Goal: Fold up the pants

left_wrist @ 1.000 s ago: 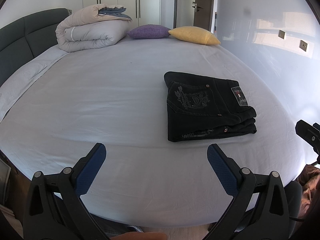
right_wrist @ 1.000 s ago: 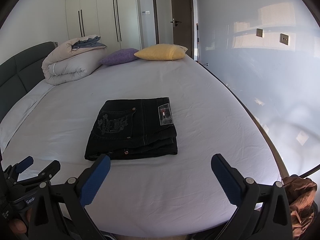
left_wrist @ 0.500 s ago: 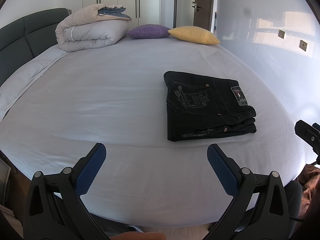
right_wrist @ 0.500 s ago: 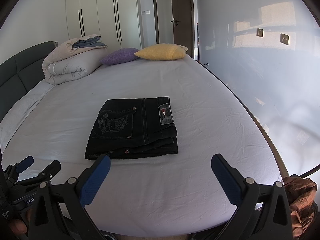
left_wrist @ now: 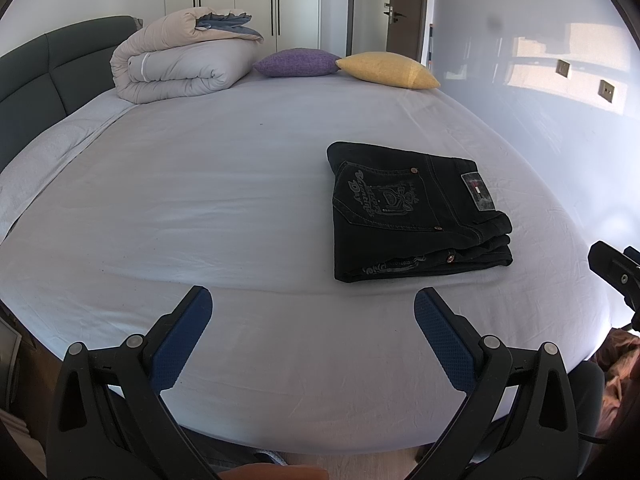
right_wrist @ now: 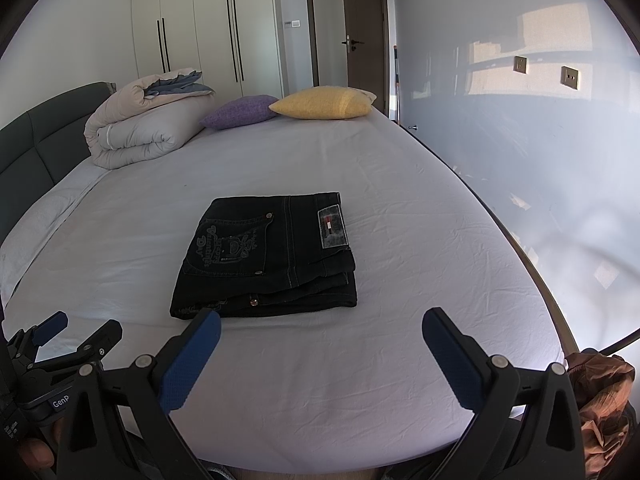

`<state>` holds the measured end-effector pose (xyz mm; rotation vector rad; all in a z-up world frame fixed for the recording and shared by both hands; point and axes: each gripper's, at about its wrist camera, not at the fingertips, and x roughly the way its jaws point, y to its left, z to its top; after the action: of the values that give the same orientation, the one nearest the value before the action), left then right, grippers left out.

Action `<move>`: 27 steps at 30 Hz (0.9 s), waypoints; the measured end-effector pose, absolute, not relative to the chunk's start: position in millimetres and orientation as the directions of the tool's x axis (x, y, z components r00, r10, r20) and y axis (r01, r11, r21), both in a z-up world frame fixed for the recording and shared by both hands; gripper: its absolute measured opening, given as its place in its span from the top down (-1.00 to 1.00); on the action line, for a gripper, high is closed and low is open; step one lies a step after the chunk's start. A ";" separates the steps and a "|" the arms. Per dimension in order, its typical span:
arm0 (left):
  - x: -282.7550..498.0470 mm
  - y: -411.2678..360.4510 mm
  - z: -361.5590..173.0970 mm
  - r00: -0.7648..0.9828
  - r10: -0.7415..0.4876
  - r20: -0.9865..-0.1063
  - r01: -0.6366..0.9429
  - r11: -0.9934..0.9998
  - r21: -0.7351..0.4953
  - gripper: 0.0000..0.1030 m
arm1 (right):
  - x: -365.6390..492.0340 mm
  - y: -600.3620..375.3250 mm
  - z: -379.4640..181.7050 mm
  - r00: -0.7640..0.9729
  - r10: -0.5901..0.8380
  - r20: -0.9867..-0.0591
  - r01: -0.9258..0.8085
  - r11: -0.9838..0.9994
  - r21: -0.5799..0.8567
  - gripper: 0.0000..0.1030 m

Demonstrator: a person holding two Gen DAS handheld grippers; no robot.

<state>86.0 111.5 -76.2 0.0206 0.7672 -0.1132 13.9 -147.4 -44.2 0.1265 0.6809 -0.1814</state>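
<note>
Black jeans (left_wrist: 416, 212) lie folded into a compact stack on the white bed sheet (left_wrist: 200, 208), back pocket and label patch facing up. In the right wrist view the same jeans (right_wrist: 268, 256) sit just beyond the fingertips, slightly left of centre. My left gripper (left_wrist: 312, 300) is open above the bed's near edge, to the left of and nearer than the jeans, holding nothing. My right gripper (right_wrist: 320, 320) is open too and empty, its left blue pad (right_wrist: 192, 356) close to the stack's near corner. The left gripper (right_wrist: 76, 330) also shows at the lower left of the right wrist view.
A rolled beige duvet (left_wrist: 180, 64), a purple cushion (left_wrist: 296, 63) and a yellow cushion (left_wrist: 388, 70) lie at the far end. The dark headboard (left_wrist: 36, 72) runs along the left. A wall (right_wrist: 540, 160) borders the right side. Brown cloth (right_wrist: 600, 396) hangs at the lower right.
</note>
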 end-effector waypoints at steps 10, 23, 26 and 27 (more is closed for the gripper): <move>86.1 110.1 -78.8 0.713 -0.094 -0.695 0.110 0.994 -0.022 -1.00 | 13.3 -146.1 -45.2 0.762 -0.123 -0.636 0.206 0.977 0.058 -1.00; 86.0 105.9 -85.9 0.709 -0.100 -0.698 0.118 0.993 -0.022 -1.00 | 13.1 -145.6 -45.5 0.762 -0.122 -0.636 0.206 0.977 0.059 -1.00; 85.9 106.1 -86.0 0.709 -0.102 -0.698 0.119 0.993 -0.024 -1.00 | 12.2 -144.3 -46.4 0.761 -0.122 -0.637 0.205 0.977 0.058 -1.00; 85.4 106.1 -86.1 0.711 -0.102 -0.696 0.119 0.993 -0.024 -1.00 | 11.3 -142.9 -47.5 0.761 -0.122 -0.637 0.205 0.977 0.058 -1.00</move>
<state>85.4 106.1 -86.1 0.0233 0.7702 -0.1223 11.3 -142.9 -47.5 0.1268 0.6831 -0.1780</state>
